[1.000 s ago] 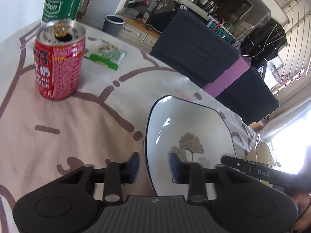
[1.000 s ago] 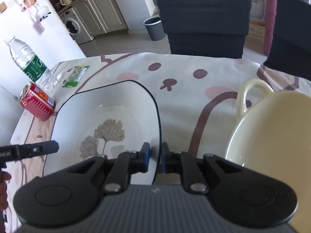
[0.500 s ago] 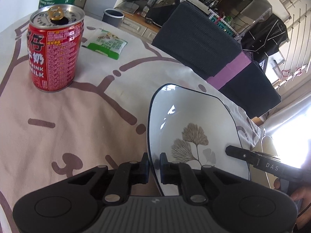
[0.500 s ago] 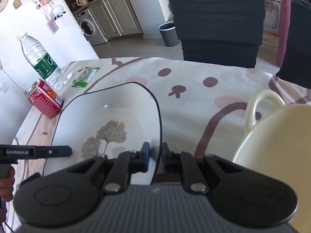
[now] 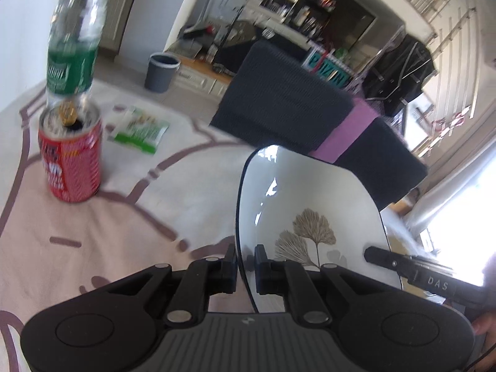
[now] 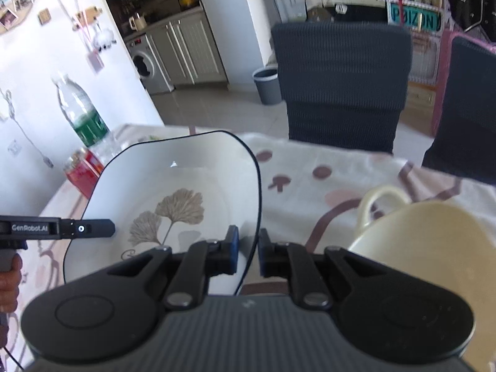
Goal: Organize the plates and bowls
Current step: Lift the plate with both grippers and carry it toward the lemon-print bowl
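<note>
Both tools grip the plate [image 5: 310, 217] by opposite rims: the left tool [image 5: 245, 266] pinches its left edge, the right tool [image 6: 248, 251] its right edge, jaws narrow on the rim. The plate appears lifted clear of the counter [image 5: 124, 217], over its middle, with the cream bowl [image 6: 434, 248] near right. Judging by this, stacking has barely begun; nothing is stacked yet. The bowl is cut off, and the plate's underside is hidden.

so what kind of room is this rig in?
Most likely a home dining area open to a kitchen: a table under a cartoon-print tablecloth, dark fabric-covered chairs pulled up to it, and a front-loading washing machine set among grey kitchen cabinets behind.
</note>
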